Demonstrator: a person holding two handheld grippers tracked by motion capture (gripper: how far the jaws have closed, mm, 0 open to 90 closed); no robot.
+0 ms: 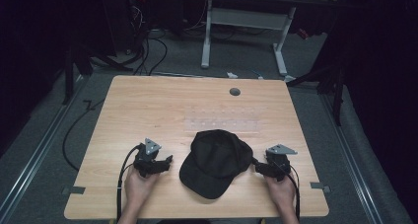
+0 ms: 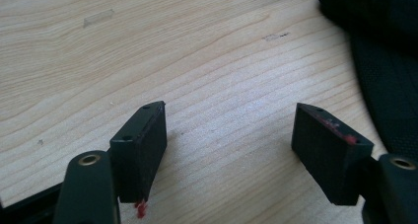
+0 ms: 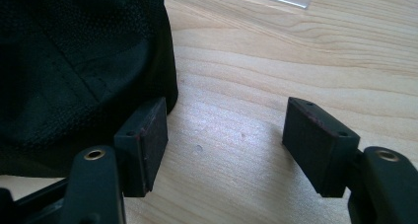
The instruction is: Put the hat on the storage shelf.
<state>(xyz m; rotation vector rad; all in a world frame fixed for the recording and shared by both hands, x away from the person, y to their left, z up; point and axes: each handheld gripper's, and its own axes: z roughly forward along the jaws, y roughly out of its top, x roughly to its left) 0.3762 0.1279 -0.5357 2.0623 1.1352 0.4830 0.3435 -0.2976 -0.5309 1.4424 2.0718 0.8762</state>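
A black baseball cap [image 1: 216, 161] lies on the wooden table [image 1: 148, 105], its brim toward the near edge. My left gripper [image 1: 166, 163] rests to the left of the cap, open, with bare wood between its jaws [image 2: 226, 130]; the cap's edge [image 2: 389, 76] shows at the right of the left gripper view. My right gripper [image 1: 257, 166] sits at the cap's right side, open, with bare table between its jaws [image 3: 224, 130]. Its left pad [image 3: 153, 135] is right beside the cap's fabric [image 3: 74, 71]; whether they touch I cannot tell.
A clear strip [image 1: 221, 123] lies on the table behind the cap, and a round grey grommet [image 1: 234, 91] sits near the far edge. Beyond the table stand a white desk frame [image 1: 246, 31] and cables on the floor [image 1: 148, 51].
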